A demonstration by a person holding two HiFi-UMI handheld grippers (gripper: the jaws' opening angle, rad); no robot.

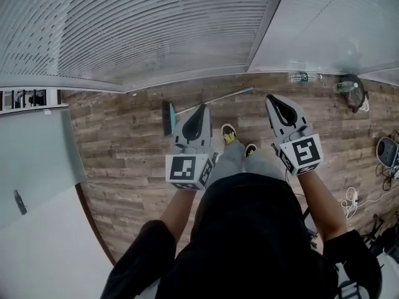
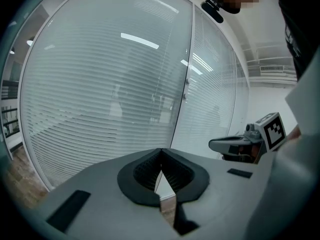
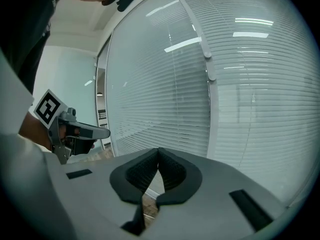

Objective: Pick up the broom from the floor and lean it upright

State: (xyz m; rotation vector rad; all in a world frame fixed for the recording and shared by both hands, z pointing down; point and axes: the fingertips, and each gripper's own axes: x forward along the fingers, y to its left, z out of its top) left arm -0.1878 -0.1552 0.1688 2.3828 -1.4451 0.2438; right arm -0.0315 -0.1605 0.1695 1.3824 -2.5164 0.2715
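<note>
The broom lies on the wooden floor near the glass wall; its teal head (image 1: pixel 168 118) sits at the left and its thin pale handle (image 1: pixel 218 98) runs right toward the wall. My left gripper (image 1: pixel 201 109) hovers just right of the broom head, shut and empty. My right gripper (image 1: pixel 275 99) is held out beside it, further right, also shut with nothing in it. In the left gripper view the jaw tips (image 2: pixel 160 150) meet, and the right gripper (image 2: pixel 235 145) shows at the side. In the right gripper view the tips (image 3: pixel 158 150) touch too, with the left gripper (image 3: pixel 82 132) at the left.
A glass wall with blinds (image 1: pixel 156 36) and a metal door post (image 1: pixel 265 30) stand straight ahead. A grey cabinet or door (image 1: pixel 37 167) is at the left. Bottles (image 1: pixel 299 77), a dark bin (image 1: pixel 352 89) and cables (image 1: pixel 380 161) lie at the right. My feet (image 1: pixel 229 134) stand behind the broom.
</note>
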